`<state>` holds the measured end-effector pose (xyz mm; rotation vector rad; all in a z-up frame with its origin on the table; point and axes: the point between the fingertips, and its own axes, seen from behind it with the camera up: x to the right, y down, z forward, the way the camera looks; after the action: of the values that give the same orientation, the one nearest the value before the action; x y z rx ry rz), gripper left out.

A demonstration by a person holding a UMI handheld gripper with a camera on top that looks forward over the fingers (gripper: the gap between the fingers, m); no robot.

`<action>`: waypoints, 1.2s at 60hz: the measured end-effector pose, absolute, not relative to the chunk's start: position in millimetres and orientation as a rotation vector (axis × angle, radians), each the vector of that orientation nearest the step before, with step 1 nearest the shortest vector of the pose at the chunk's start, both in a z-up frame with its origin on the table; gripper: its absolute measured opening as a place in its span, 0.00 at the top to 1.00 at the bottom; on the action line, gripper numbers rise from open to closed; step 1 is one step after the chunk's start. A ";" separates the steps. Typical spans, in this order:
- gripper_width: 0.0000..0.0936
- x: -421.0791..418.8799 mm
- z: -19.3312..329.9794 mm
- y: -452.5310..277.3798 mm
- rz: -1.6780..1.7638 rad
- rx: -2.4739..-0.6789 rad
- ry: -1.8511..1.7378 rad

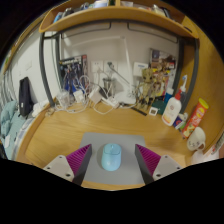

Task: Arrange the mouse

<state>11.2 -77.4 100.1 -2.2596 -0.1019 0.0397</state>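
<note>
I hold my gripper (111,160) with fingers apart above the desk (60,128). The mouse (111,154) lies between them on a grey mat (112,142), with a gap at each side. At right stands a bottle (173,108).

Pale blue mouse (111,154), grey mat (112,146), wooden-brown table (70,128), magenta pads (80,159)

— Where's my open room?
— Mid-frame: bare wooden desk (70,128) ahead of my fingers.
— What blocks me?
— The mouse (111,155) between my parted fingers, bottles (173,108) at right, cables (78,97) upper left, a shelf (100,12) along the top
</note>
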 end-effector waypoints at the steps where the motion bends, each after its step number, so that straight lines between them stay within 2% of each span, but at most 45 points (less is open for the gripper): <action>1: 0.08 12.4 109.0 -80.3 0.041 -2.252 -0.102; 14: 0.08 38.1 200.7 -115.3 0.016 -2.158 -0.085; 30: 0.08 46.5 239.5 -145.2 -0.007 -2.136 -0.111; 51: 0.08 35.8 230.4 -155.1 -0.059 -2.163 -0.088; 72: 0.10 -45.2 187.4 -164.7 -0.109 -2.248 -0.118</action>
<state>-45.2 -164.7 187.4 -2.2477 -0.1176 -0.1094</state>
